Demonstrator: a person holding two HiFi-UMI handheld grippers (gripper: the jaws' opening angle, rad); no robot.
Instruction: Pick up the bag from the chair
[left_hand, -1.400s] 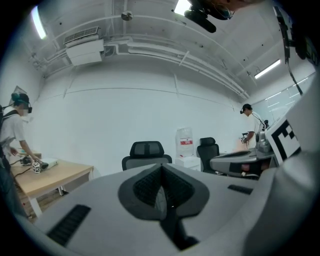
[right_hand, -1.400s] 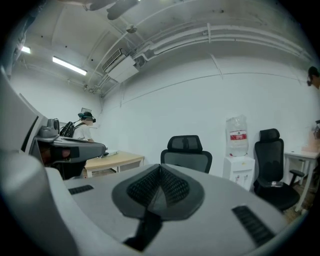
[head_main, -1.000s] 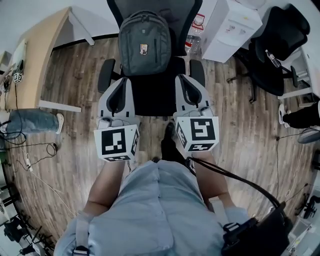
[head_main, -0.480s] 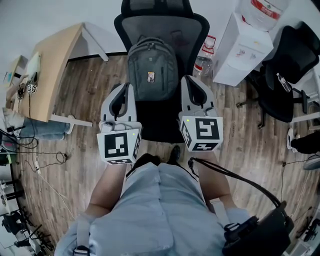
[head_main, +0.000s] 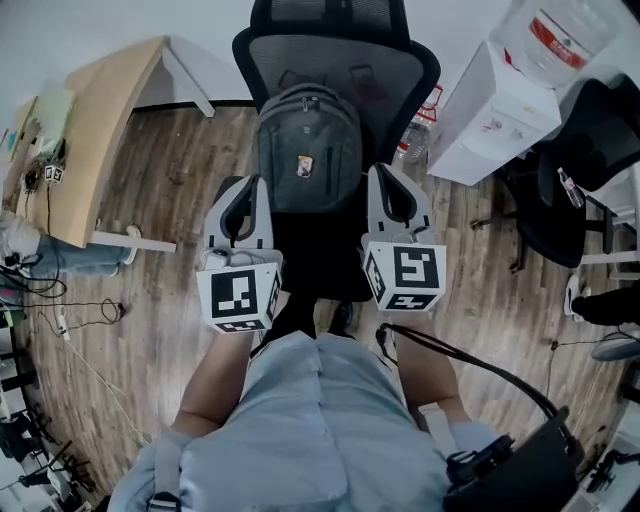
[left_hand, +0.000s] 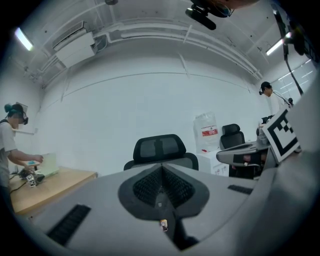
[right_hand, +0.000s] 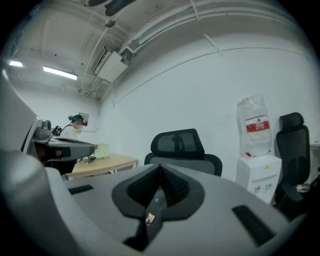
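— Where's the bag (head_main: 308, 150)?

— I see it upright on the chair (head_main: 340, 62), a grey woven backpack with a rounded top, a curved zip and a small badge on its front. Its back leans on the black mesh backrest, and its base sits on the dark seat. The chair stands off the right end of the table (head_main: 100, 120), a pale wood top with a straight edge.

— And your grippers?

— My left gripper (head_main: 244, 188) is just beside the bag's left flank, on the side toward the table's near right corner. My right gripper (head_main: 388, 180) is just beside the bag's other flank. I can't tell whether either touches the fabric.

— Fingers?

— Pressed together on both. In each gripper view the ribbed black pads (left_hand: 147, 186) meet along a straight seam, set in smooth grey shells, with nothing pinched between them.

— Anything else nearby?

— A boxy white water dispenser (head_main: 490, 105) beyond the chair's right arm, and brown plank floor (head_main: 165, 260).
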